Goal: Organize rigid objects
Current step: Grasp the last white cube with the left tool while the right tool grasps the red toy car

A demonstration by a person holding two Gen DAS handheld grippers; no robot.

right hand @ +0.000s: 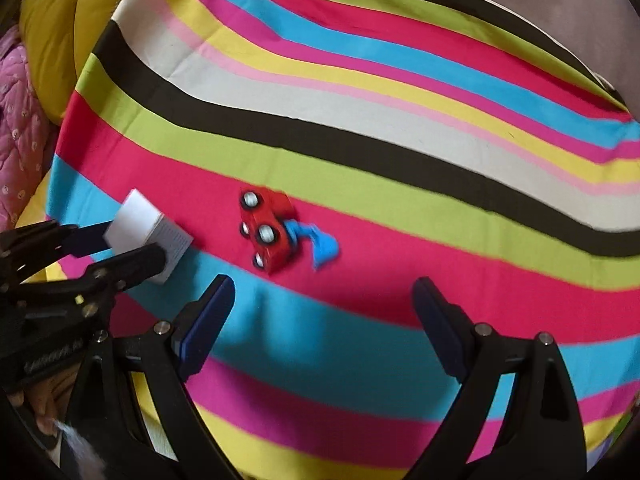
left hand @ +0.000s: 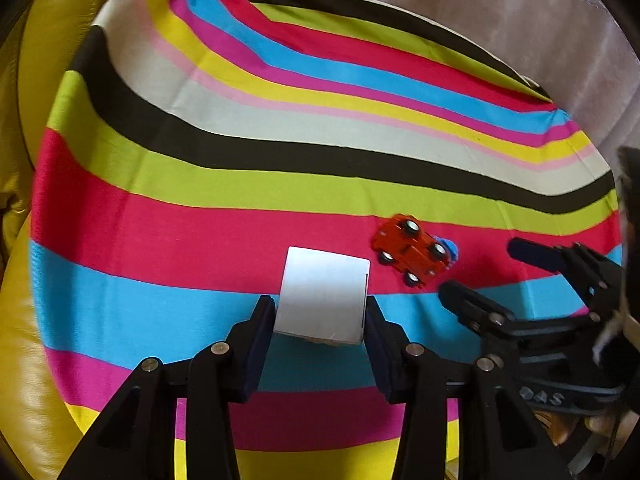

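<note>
A small white box [left hand: 324, 300] sits between the fingers of my left gripper [left hand: 320, 312], which is shut on it over the blue stripe of the striped cloth [left hand: 240, 184]. The box also shows in the right wrist view [right hand: 148, 232], at the left. A red toy car [left hand: 412, 252] lies upside down, wheels up, on the red stripe just right of the box, with a blue part [left hand: 450, 248] at its far end. My right gripper [right hand: 324, 300] is open and empty, a little short of the car [right hand: 268, 232] and its blue piece [right hand: 324, 246].
The striped cloth [right hand: 360, 140] covers a round surface. Yellow leather cushions [left hand: 24, 320] surround it on the left. A pink quilted fabric [right hand: 20, 128] lies at the far left. A pale curtain-like cloth [left hand: 500, 12] hangs behind.
</note>
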